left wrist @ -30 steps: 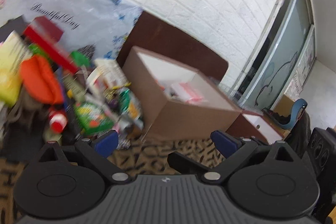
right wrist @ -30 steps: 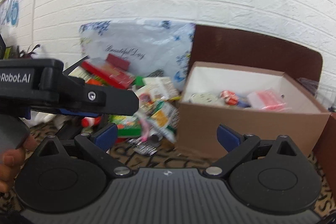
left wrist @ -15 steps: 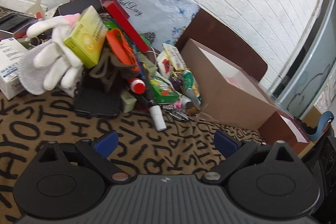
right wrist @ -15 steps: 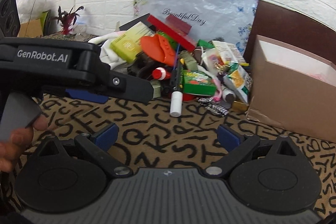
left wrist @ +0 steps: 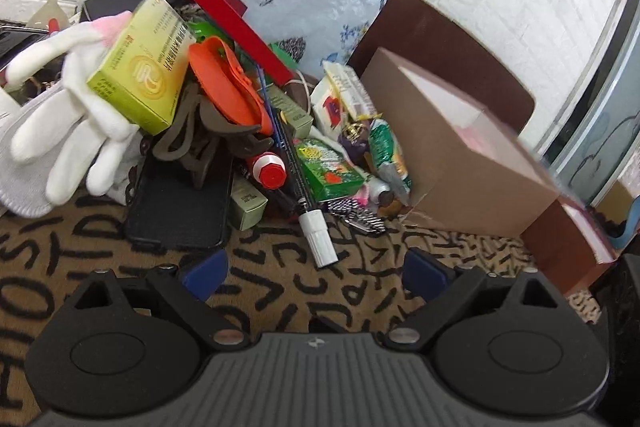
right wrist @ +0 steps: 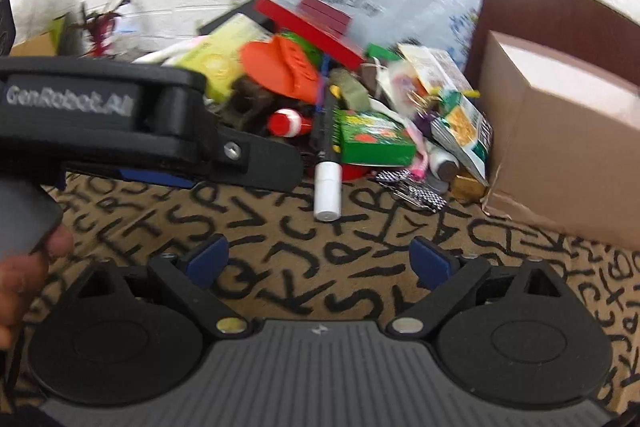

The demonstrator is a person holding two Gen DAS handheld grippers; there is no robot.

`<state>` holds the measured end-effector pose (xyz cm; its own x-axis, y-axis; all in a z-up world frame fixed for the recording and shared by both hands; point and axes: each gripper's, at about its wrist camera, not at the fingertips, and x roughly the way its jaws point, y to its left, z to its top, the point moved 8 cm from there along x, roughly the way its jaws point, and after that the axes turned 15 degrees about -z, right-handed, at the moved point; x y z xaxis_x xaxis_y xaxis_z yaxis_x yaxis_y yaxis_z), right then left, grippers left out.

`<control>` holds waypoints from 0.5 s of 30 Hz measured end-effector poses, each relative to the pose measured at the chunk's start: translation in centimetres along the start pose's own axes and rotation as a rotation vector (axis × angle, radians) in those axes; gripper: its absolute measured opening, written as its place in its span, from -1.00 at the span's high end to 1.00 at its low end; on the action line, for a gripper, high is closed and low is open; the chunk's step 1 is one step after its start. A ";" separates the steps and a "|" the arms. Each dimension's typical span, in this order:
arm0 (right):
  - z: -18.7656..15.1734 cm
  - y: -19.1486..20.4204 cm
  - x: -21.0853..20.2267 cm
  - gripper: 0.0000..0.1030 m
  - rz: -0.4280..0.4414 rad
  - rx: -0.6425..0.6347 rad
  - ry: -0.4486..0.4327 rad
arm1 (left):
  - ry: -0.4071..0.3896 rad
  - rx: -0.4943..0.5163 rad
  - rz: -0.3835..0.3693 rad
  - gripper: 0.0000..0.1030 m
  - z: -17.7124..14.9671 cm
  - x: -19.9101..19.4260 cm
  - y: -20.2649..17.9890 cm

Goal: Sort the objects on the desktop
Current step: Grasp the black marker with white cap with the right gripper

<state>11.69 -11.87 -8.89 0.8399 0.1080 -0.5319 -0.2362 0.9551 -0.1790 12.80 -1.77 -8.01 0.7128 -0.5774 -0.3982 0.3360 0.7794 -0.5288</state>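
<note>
Both the left claw (left wrist: 316, 269) and right claw (right wrist: 322, 259) hover spread wide and empty low over the lettered bench (left wrist: 360, 291), seemingly to pick from the clutter pile (left wrist: 224, 123) at frame centre, the cardboard box (left wrist: 460, 163) waiting right.

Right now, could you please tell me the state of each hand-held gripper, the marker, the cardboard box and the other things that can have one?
left hand-held gripper: open, empty, above the mat.
right hand-held gripper: open, empty.
marker: capped, lying flat, white cap toward the camera.
cardboard box: open on top, upright.
yellow-green carton: closed, tilted on the pile.
white glove: limp, fingers spread.
red-capped bottle: capped, lying on its side.
</note>
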 end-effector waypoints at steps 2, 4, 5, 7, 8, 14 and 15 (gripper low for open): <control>0.1 0.1 0.8 -0.54 -0.009 -0.003 0.010 | 0.027 -0.002 0.012 -0.83 0.3 1.1 0.1; 0.2 0.1 1.7 -0.45 -0.016 -0.005 0.014 | 0.048 -0.010 0.007 -0.80 0.4 2.1 0.3; 0.3 0.1 2.2 -0.39 -0.019 -0.004 0.020 | 0.059 -0.019 0.003 -0.77 0.5 2.6 0.5; 0.4 0.1 3.0 -0.23 -0.020 0.013 0.031 | 0.081 -0.044 -0.005 -0.67 0.6 3.3 1.0; 0.5 0.0 3.2 -0.18 -0.015 0.026 0.033 | 0.085 -0.059 -0.006 -0.62 0.6 3.5 1.3; 1.2 0.3 4.3 0.24 0.001 0.049 0.025 | 0.070 -0.099 -0.022 -0.53 0.9 3.8 2.1; 1.2 0.4 4.4 0.38 0.005 0.045 0.021 | 0.070 -0.096 -0.020 -0.51 1.0 3.8 2.1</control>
<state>15.90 -10.68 -10.27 0.8282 0.1077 -0.5499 -0.2180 0.9660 -0.1391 16.85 -2.09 -9.96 0.6606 -0.6109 -0.4363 0.2873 0.7427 -0.6049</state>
